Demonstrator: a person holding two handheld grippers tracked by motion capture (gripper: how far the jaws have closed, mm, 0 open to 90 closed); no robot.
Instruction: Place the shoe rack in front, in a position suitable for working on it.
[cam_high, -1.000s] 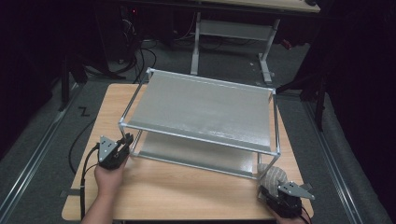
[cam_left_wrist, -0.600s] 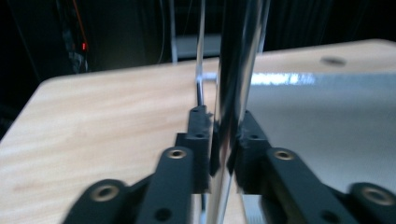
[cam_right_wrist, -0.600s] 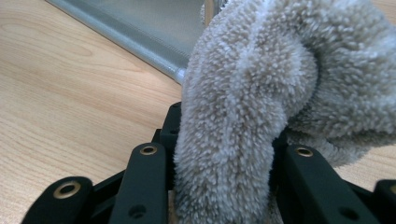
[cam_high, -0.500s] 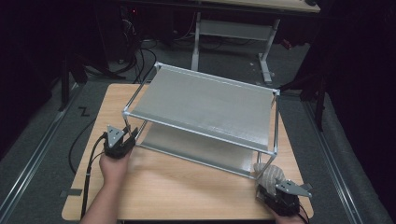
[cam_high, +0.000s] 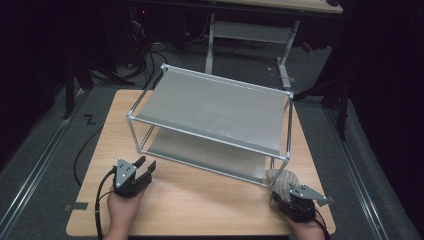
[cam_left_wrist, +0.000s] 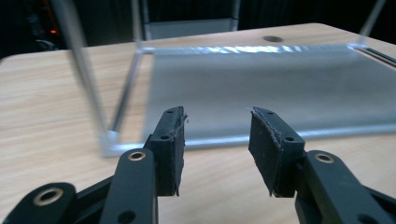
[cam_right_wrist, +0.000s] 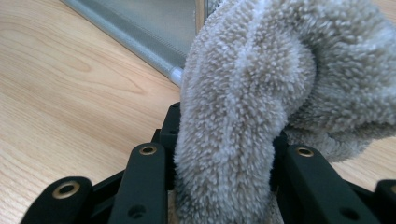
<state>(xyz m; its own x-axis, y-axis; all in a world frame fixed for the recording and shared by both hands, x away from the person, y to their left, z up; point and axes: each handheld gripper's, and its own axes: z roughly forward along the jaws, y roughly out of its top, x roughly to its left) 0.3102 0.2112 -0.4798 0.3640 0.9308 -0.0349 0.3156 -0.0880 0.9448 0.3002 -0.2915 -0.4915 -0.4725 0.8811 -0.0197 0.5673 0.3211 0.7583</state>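
From the high view, a two-tier silver metal rack (cam_high: 215, 120) with thin tube legs and dull grey sheet shelves stands skewed across the pale wood-grain bench (cam_high: 200, 200), its near right leg just beside a fluffy beige terry cloth (cam_high: 281, 181) at the near right corner. The right gripper view brings out the cloth's nubbly looped pile (cam_right_wrist: 243, 93), bunched into a thick fold that rises between the black jaws, with the rack's lower rail (cam_right_wrist: 140, 46) just beyond it; the right gripper (cam_high: 286, 200) is clenched on that cloth. The left gripper (cam_high: 145, 169) sits at the near left, apart from the rack's near left leg. The left gripper view looks along the lower shelf (cam_left_wrist: 261, 88) at bench level; this gripper (cam_left_wrist: 215, 140) is released, its jaws having just been opening, with nothing between the flat rubbery pads (cam_left_wrist: 173, 149)
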